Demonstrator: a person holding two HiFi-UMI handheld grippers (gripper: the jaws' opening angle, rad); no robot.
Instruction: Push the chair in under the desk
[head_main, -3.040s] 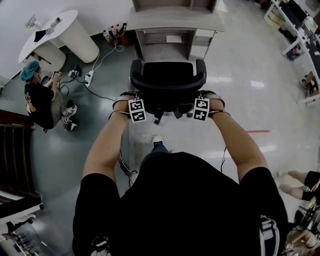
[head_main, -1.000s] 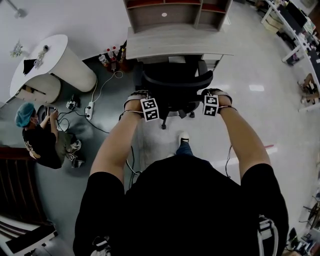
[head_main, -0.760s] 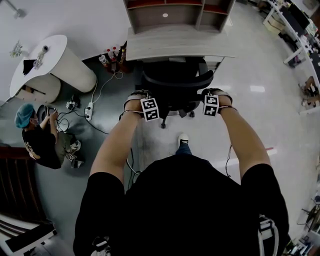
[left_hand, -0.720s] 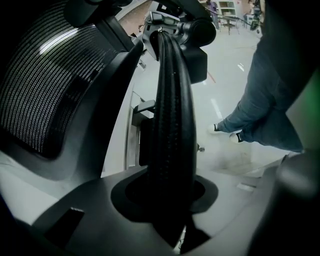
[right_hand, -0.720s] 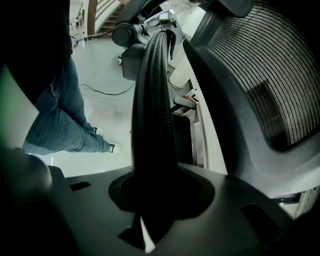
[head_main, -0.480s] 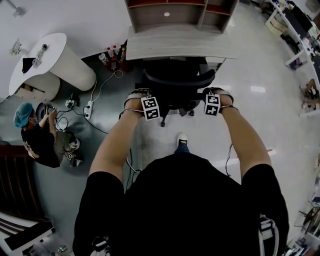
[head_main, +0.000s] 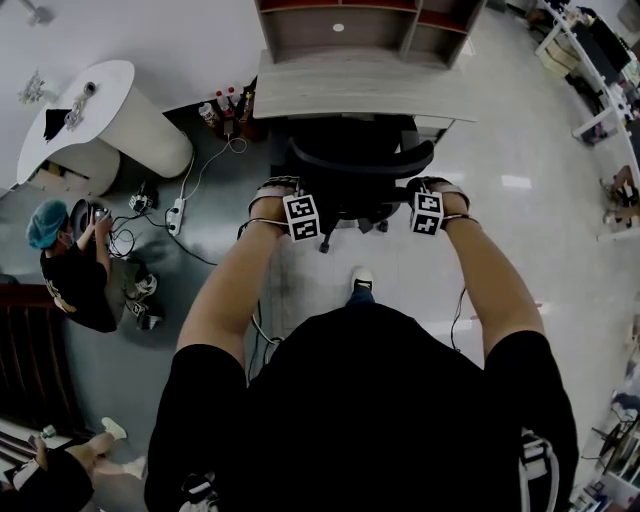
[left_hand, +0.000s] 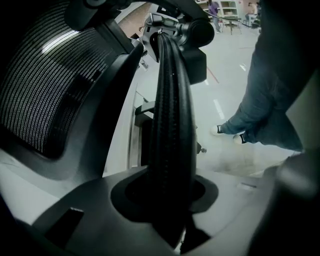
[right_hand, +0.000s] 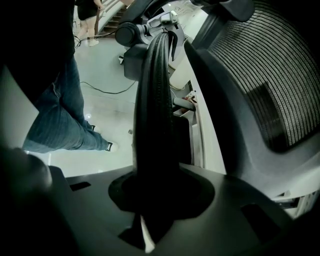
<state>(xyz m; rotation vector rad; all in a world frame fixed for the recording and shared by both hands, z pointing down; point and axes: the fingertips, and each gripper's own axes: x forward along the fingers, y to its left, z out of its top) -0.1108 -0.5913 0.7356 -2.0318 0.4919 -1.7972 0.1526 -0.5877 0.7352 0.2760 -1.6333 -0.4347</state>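
Note:
The black office chair (head_main: 358, 162) stands with its seat partly under the grey wooden desk (head_main: 355, 85) and its mesh back toward me. My left gripper (head_main: 281, 196) is shut on the chair's left armrest (left_hand: 172, 120), a ribbed black pad that runs up between the jaws. Beside it in the left gripper view is the mesh backrest (left_hand: 47, 85). My right gripper (head_main: 428, 190) is shut on the right armrest (right_hand: 156, 115), with the mesh backrest (right_hand: 267, 75) at that view's right. Both sets of fingertips are hidden by the armrests.
A shelf unit (head_main: 360, 25) sits on the desk's far side. A white rounded counter (head_main: 95, 115), a power strip with cables (head_main: 178, 212) and a crouching person (head_main: 70, 270) are at the left. My foot (head_main: 361, 280) is behind the chair base. White desks (head_main: 600, 60) stand at the far right.
The chair and both grippers have moved a little toward the desk, so more of the seat is under it. A second person's legs have come in at the bottom left.

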